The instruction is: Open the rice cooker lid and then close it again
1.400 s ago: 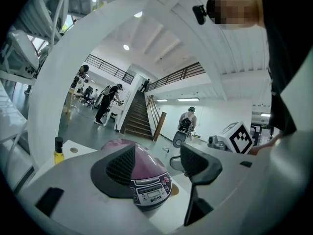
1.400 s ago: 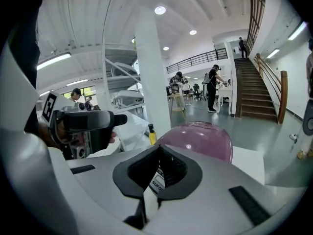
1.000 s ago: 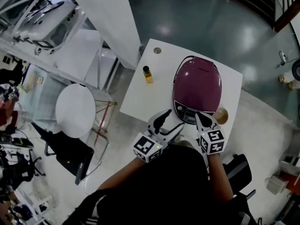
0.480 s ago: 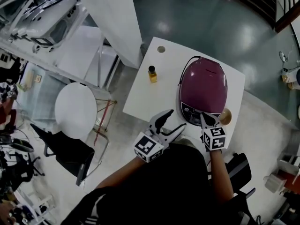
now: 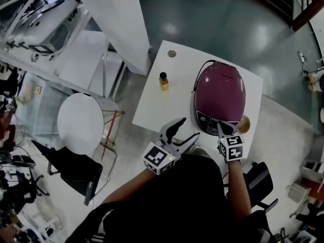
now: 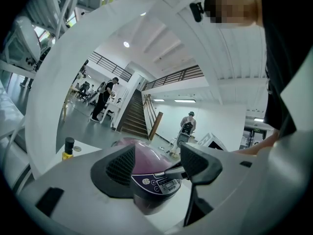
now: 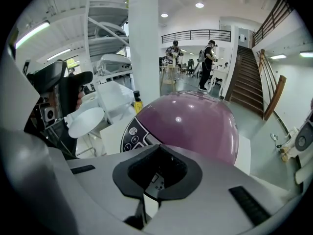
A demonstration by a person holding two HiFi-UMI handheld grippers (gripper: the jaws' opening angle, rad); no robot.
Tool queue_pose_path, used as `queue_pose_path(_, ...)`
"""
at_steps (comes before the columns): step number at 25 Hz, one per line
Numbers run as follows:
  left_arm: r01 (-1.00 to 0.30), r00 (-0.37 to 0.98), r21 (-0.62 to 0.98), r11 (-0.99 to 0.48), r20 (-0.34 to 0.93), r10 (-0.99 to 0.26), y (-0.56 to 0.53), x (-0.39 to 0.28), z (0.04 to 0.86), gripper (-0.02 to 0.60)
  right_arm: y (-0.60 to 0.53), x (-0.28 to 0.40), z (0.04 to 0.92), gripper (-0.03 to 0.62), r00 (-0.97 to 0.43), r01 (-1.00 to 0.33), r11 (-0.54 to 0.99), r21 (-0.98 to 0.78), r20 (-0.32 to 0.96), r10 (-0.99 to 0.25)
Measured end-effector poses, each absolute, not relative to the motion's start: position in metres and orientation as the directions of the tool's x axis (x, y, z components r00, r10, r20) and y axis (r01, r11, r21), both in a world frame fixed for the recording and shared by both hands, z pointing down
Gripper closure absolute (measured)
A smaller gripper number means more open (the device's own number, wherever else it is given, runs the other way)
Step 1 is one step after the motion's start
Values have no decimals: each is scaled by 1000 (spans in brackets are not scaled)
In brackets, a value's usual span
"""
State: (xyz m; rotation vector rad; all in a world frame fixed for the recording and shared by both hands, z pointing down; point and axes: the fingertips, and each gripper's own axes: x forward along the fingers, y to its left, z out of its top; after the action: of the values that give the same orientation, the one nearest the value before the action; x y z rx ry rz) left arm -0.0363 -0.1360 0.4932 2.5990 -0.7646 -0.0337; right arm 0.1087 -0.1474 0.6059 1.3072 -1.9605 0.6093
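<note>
My right gripper (image 5: 220, 125), jaws together and empty, has lowered to the front panel of the rice cooker (image 5: 219, 92) on the table (image 5: 162, 105). The lid is closed, so I judge the release press comes next. My left gripper (image 5: 185, 130) is open and empty.

We're in a big open lab or workshop hall, a glossy grey-green floor (image 5: 217, 14) spreading round a white pillar (image 7: 143, 43), a staircase (image 7: 247, 80) climbing to a railed gallery (image 7: 195, 35), ceiling lights (image 7: 199, 5) glowing, people (image 7: 209, 65) standing at distant workstations, white machine frames (image 5: 38, 19) crowding one side.
</note>
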Motion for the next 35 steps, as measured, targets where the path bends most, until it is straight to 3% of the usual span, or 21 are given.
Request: queue_pose_path(35, -503, 854, 401, -765, 96, -511, -137, -46, 488, 313, -146, 112, 614, 595, -291, -932, 346, -102, 782, -551)
